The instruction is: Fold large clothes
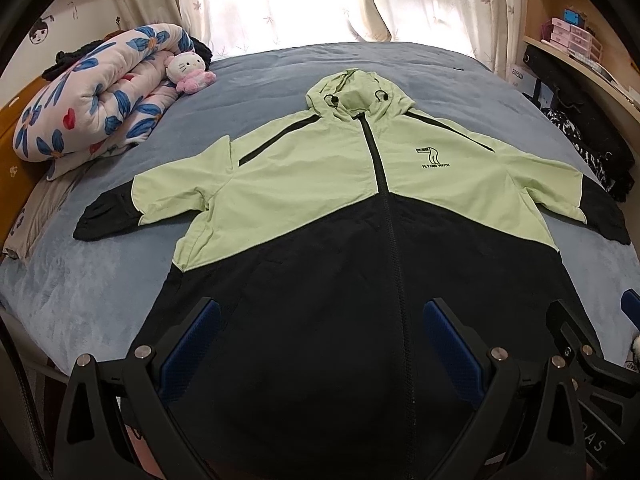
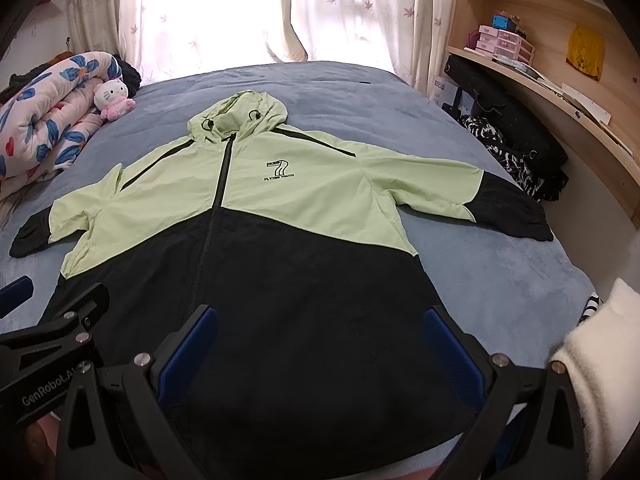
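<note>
A hooded jacket (image 1: 312, 176), light green on top and black below, lies flat and face up on the blue-grey bed (image 1: 100, 280), zipped, with both sleeves spread sideways. The same jacket (image 2: 304, 196) fills the right wrist view. My left gripper (image 1: 320, 320) hangs open over the black hem, left of the zip, nothing between its blue pads (image 1: 192, 340). My right gripper (image 2: 320, 328) is open too, above the hem's right half. Each gripper shows at the edge of the other's view.
A rolled floral quilt (image 1: 92, 96) and a plush cat toy (image 1: 188, 72) lie at the bed's far left. Curtains (image 1: 280, 0) hang behind. A wooden shelf (image 2: 560, 80) and dark bags (image 2: 512, 152) stand along the right. A white sleeve (image 2: 600, 380) is at lower right.
</note>
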A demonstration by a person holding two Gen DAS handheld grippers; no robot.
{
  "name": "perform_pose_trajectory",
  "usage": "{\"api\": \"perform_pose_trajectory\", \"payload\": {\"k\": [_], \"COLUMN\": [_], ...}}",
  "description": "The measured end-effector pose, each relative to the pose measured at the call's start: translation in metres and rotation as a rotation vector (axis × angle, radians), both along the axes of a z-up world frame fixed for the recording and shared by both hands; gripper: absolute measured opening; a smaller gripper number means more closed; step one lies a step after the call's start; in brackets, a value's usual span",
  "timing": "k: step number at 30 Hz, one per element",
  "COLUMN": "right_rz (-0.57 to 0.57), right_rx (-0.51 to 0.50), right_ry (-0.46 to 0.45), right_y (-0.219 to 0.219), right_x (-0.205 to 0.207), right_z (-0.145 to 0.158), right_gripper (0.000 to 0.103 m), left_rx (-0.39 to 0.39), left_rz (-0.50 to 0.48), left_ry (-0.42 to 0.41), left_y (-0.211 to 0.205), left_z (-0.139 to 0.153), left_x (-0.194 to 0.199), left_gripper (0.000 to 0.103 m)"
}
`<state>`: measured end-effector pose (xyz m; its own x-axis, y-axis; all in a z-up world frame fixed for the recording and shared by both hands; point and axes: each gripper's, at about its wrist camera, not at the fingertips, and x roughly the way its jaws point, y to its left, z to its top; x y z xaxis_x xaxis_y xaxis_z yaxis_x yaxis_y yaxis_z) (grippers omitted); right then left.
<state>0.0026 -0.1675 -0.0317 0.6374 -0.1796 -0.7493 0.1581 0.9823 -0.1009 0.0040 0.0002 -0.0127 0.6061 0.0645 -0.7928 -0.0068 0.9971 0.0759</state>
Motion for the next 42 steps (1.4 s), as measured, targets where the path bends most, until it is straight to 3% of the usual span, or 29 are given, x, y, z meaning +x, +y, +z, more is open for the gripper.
{"api": "perform_pose_trajectory", "payload": {"k": [14,30,34,39,42], "right_rz": [0.006,0.023,0.026,0.028,0.034], "right_rx": [0.010,0.002,-0.010,-0.029,-0.037], "right_ry": [-0.037,-0.057,-0.059,-0.078,-0.085], "right_y": [-0.003,-0.009,-0.012,-0.014,-0.015], "right_x": [0.010,0.016,0.019,0.024,0.028], "right_z": [0.042,0.056,0.057,0.061,0.063], "right_gripper": [0.103,0.103,0.103,0.103,0.103], "left_rx": [-0.006,0.016,0.040,-0.039,-0.031], "left_rz": [0.010,-0.011,-0.015,-0.007,-0.011], "left_ry": [-0.054,-0.150,-0.150,-0.085,-0.087], "left_y": [-0.002,-0.009,-0.014,-0.011,-0.016], "left_z": [0.040,0.058,0.060,0.056,0.055], "left_x": [0.007,0.007,0.011,0.026,0.031], "left_gripper": [0.101,0.101,0.101,0.101,0.100]}}
